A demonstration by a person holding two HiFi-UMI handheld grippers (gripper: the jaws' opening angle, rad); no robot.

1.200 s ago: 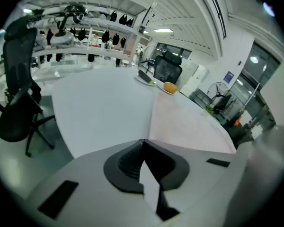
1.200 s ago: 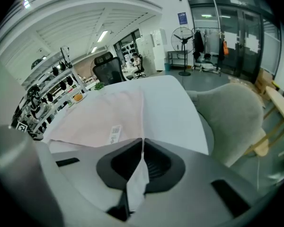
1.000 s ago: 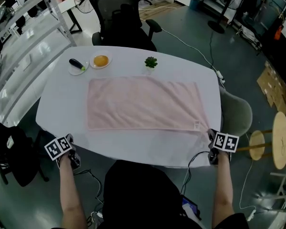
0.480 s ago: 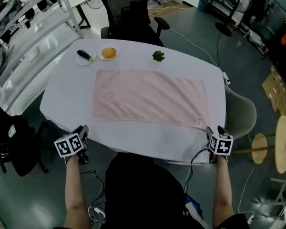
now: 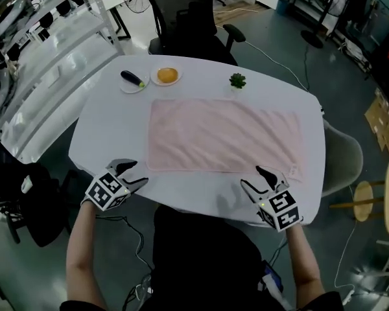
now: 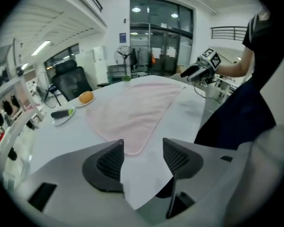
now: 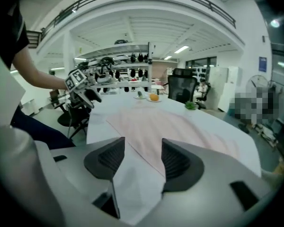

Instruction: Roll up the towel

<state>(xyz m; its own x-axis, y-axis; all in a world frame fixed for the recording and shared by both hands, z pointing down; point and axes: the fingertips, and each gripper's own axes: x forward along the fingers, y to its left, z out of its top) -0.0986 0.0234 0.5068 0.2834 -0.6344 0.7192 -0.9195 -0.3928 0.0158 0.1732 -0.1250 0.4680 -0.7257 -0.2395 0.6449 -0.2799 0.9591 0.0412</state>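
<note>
Head view: the towel (image 5: 223, 138) lies flat mid-desk (image 5: 110, 128). The left hand-held gripper (image 5: 135, 172) and right hand-held gripper (image 5: 251, 177) hover by its near corners, and the person's body hides the desk's near rim.

Left gripper view: the jaws have just been opening and stand apart, empty, with the towel corner beyond them.

Right gripper view: the jaws have likewise just been opening and are empty; the far dishes (image 7: 154, 99) are too small to read.

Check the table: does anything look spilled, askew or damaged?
Nothing stands out. The pink towel lies flat on the white table; two small plates and a little plant sit tidily along the far edge.
</note>
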